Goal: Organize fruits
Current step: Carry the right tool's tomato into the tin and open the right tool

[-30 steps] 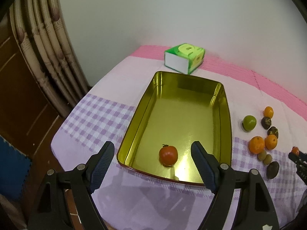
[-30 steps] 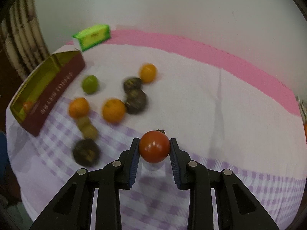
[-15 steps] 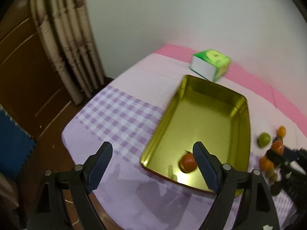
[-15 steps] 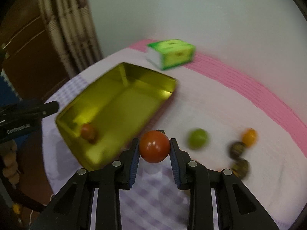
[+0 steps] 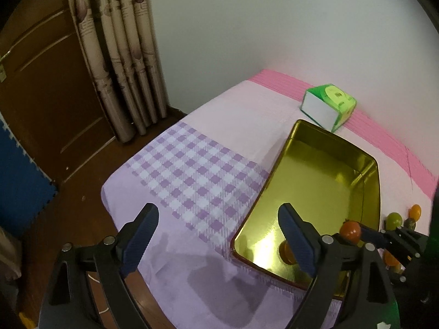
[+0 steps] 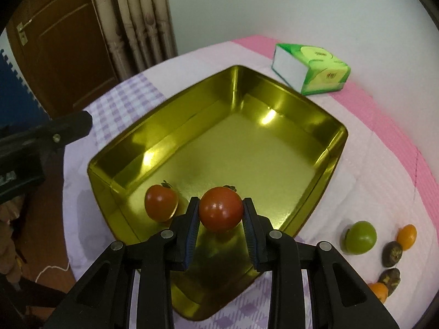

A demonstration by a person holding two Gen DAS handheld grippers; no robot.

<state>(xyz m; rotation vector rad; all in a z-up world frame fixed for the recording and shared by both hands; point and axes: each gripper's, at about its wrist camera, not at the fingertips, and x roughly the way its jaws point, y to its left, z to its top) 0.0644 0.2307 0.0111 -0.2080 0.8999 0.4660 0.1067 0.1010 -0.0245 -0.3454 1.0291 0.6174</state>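
Observation:
My right gripper (image 6: 221, 211) is shut on a red tomato (image 6: 221, 208) and hangs over the near end of the gold tin tray (image 6: 338, 134). A second tomato (image 6: 161, 203) lies inside the tray by its near left wall. In the left wrist view the held tomato (image 5: 350, 230) shows above the tray's right rim (image 5: 378, 192). The lying tomato (image 5: 286, 249) is half hidden behind my finger. My left gripper (image 5: 216, 213) is over the checked cloth at the tray's near left corner. Its jaws are opening with nothing between them.
A green tissue box (image 6: 312, 68) stands behind the tray. Right of the tray lie a green fruit (image 6: 359, 237), oranges (image 6: 407, 235) and dark fruits (image 6: 392, 252). The table's edge drops off left, towards the curtain (image 5: 123, 54), brown door (image 5: 46, 87) and blue mat (image 5: 16, 181).
My right gripper carried the tomato from beside the fruit pile over to above the tray. My left gripper drew back left from the tray and its jaws spread wider.

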